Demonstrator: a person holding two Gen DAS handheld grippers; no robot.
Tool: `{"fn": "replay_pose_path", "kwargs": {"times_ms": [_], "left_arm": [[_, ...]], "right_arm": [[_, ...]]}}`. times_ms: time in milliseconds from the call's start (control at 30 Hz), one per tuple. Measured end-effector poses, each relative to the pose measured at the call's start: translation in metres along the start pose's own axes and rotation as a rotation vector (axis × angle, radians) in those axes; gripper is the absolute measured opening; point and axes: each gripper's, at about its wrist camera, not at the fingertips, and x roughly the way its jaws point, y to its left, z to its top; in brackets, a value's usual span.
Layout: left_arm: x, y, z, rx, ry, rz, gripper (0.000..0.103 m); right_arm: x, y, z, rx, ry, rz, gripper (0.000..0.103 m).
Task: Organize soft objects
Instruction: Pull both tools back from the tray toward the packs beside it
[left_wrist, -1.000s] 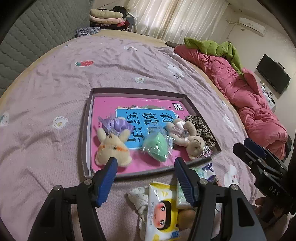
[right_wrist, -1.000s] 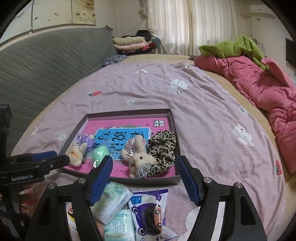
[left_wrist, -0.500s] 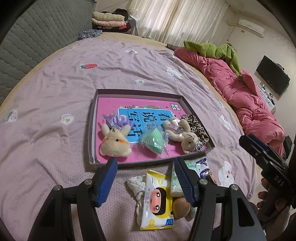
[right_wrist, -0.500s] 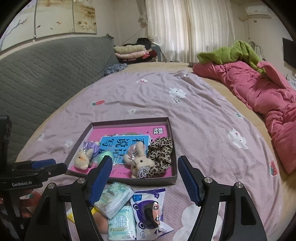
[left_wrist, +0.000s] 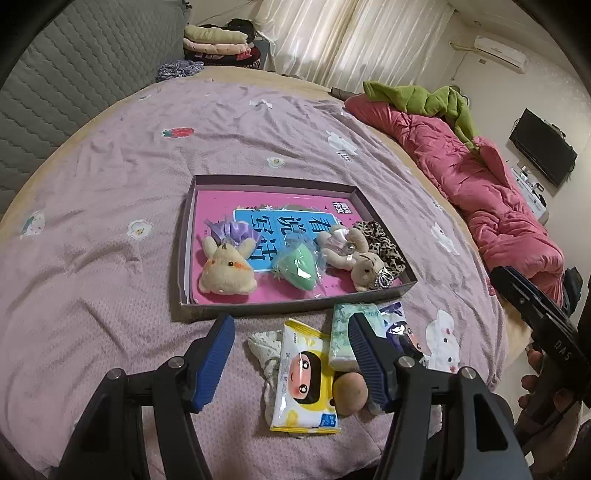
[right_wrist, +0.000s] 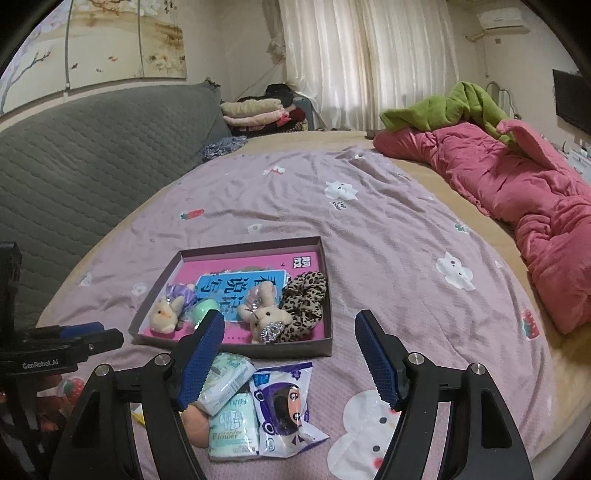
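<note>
Grippers, left (left_wrist: 291, 350) and right (right_wrist: 290, 352), both spread and empty, have drawn back from the tray (left_wrist: 295, 302).

left tongs (left_wrist: 291, 354) | right tongs (right_wrist: 290, 356) | both pulled back from box (left_wrist: 295, 303)

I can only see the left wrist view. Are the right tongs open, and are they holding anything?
Observer: The right tongs are open and hold nothing. They hover above the packets in front of the box.
Operator: I see one mint tissue pack by my finger. Are there more?
Observer: Yes, two. Nearer than the upper mint pack lies a second mint pack, printed "Flower".
Operator: And the purple packet?
Observer: The purple packet lies flat on the bedspread, touching the second mint pack's right side.
</note>
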Motion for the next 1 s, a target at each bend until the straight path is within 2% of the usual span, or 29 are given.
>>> {"fn": "replay_pose_path", "kwargs": {"times_ms": [433, 1000], "left_arm": [[-0.007, -0.004, -0.013, -0.004, 0.016, 0.027, 0.064], [-0.005, -0.008, -0.036, 0.021, 0.085, 0.033, 0.064]], "right_arm": [[-0.021, -0.008, -0.007, 0.002, -0.007, 0.012, 0.075], [-0.028, -0.002, -0.023, -0.025, 0.017, 0.026, 0.075]]}}
